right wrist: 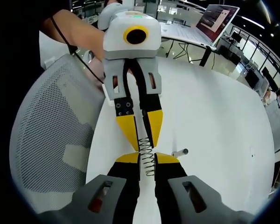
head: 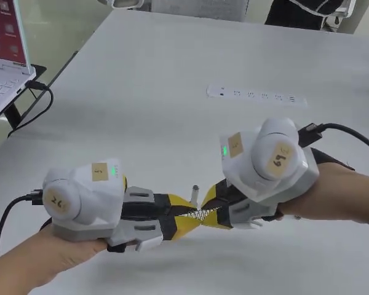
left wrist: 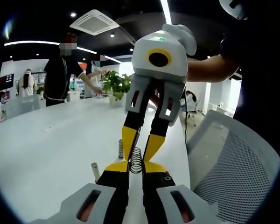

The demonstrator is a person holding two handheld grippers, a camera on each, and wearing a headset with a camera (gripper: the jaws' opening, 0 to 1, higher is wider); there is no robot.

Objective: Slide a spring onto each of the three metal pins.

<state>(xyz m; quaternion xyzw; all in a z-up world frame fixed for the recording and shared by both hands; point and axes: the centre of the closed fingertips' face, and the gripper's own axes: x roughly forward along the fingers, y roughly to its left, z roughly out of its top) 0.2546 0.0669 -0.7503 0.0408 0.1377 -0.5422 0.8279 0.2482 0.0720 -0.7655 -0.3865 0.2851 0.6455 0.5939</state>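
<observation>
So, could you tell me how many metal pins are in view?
2: in the left gripper view a bare pin stands left of the left tongs, which grip a spring; a second pin, apparently coiled, stands beyond. A third may be hidden.

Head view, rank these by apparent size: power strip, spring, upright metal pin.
1. power strip: clearly largest, though farthest away.
2. spring and metal pin: similar. The pin's base is hidden, so I won't rank them.
</observation>
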